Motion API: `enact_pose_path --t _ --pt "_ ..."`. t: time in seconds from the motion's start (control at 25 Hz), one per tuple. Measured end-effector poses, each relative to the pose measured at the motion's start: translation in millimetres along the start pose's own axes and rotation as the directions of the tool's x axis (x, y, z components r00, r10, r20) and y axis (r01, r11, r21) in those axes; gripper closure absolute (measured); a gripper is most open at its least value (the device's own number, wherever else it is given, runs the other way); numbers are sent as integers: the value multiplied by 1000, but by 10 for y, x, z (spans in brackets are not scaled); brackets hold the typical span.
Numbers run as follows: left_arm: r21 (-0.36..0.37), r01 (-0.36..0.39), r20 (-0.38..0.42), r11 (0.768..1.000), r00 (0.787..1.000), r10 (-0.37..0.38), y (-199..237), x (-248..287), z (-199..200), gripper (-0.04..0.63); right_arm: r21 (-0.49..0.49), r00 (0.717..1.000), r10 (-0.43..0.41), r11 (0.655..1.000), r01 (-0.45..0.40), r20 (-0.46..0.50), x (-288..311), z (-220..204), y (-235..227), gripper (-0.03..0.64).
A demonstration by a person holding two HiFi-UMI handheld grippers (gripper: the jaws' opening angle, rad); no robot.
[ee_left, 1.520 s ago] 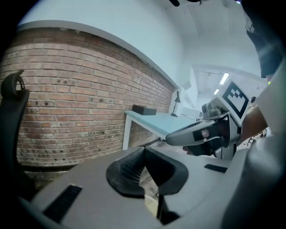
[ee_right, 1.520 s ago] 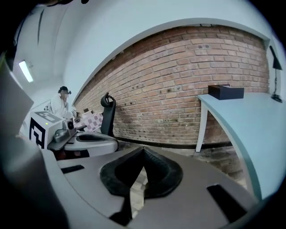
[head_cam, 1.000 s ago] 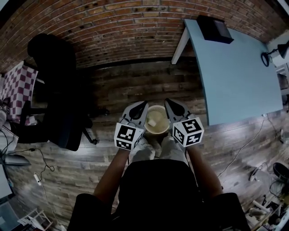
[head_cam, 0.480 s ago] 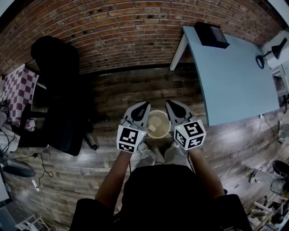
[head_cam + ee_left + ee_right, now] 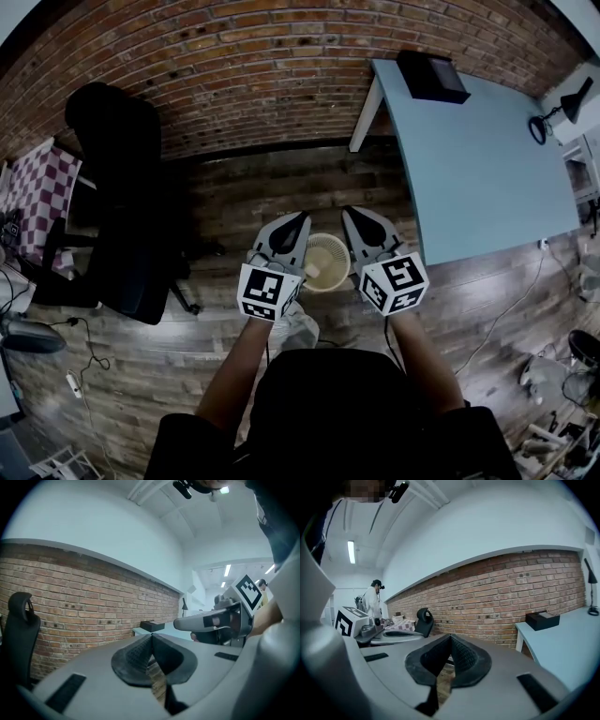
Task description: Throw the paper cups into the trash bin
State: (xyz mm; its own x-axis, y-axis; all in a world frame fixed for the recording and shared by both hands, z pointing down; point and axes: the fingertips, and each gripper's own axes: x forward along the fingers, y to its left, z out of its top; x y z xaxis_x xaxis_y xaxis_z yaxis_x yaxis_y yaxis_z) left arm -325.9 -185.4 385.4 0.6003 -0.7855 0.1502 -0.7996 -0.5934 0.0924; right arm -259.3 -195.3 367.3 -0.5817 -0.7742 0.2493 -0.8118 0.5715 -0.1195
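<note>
In the head view a round cream trash bin stands on the wooden floor in front of the person, and a pale paper cup lies inside it. My left gripper hangs over the bin's left side, my right gripper over its right side. Both point away from the person, toward the wall. In the left gripper view the left gripper has its jaws closed with nothing between them. The right gripper in its own view is likewise closed and empty.
A light blue table stands to the right with a black box at its far end and a desk lamp. A black office chair is on the left. A brick wall runs across ahead. Cables lie on the floor at both sides.
Both grippers stay shut beside the bin. The view has shifted a little, and the person's feet below the bin are now mostly hidden.
</note>
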Motion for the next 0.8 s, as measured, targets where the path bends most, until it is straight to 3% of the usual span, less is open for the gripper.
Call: enact_pose_path --t 0.8 --pt "35 -61 17 998 998 60 -1115 47 213 586 4 997 34 999 -34 62 -1085 61 -384 614"
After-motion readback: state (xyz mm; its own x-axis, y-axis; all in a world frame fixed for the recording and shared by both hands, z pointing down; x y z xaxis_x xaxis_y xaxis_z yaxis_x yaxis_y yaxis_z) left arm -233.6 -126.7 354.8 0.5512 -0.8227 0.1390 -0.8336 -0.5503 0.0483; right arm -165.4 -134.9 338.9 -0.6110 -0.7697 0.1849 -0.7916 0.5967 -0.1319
